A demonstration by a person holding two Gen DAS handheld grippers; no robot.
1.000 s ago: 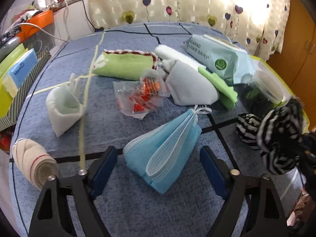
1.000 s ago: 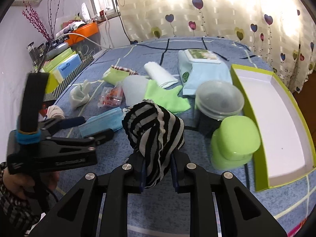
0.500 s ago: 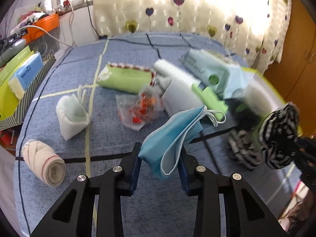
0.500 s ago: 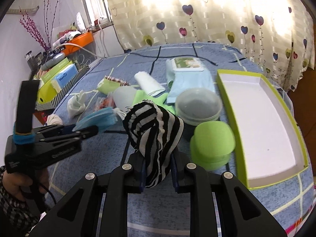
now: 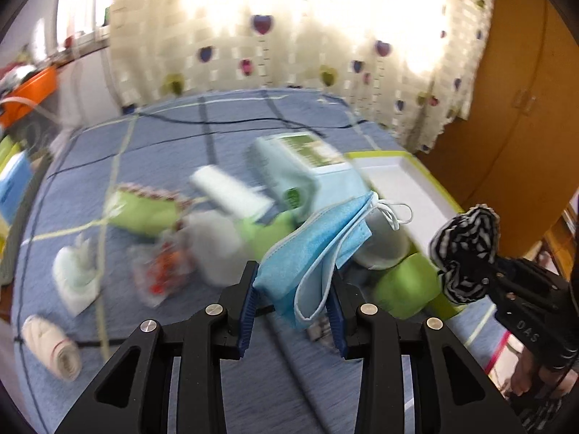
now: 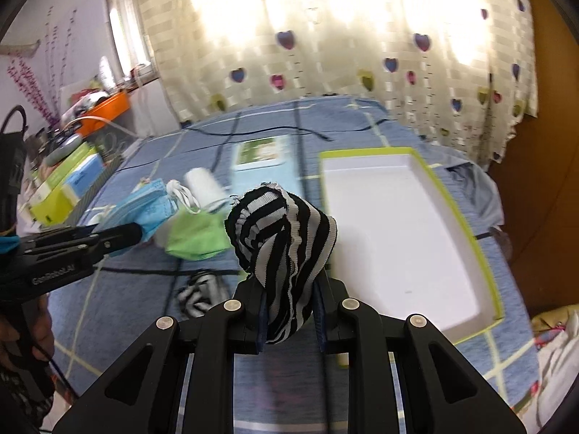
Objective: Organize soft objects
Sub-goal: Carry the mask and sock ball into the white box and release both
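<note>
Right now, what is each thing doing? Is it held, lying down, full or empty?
Left claw: shut on the blue face mask, lifted off the bed.
Right claw: shut on the striped sock, in the air.
Second striped sock: lying crumpled on the bed.
White tray: empty.

**Blue checked bed crowded with soft things**

The bed, under a blue cover with pale and dark grid lines, carries a green-rimmed white tray on its right. A wipes pack and a white roll lie farther back; a green cloth and a striped sock lie nearer. On the left are a bandage roll, a white pouch and a crinkly packet, blurred.
</note>
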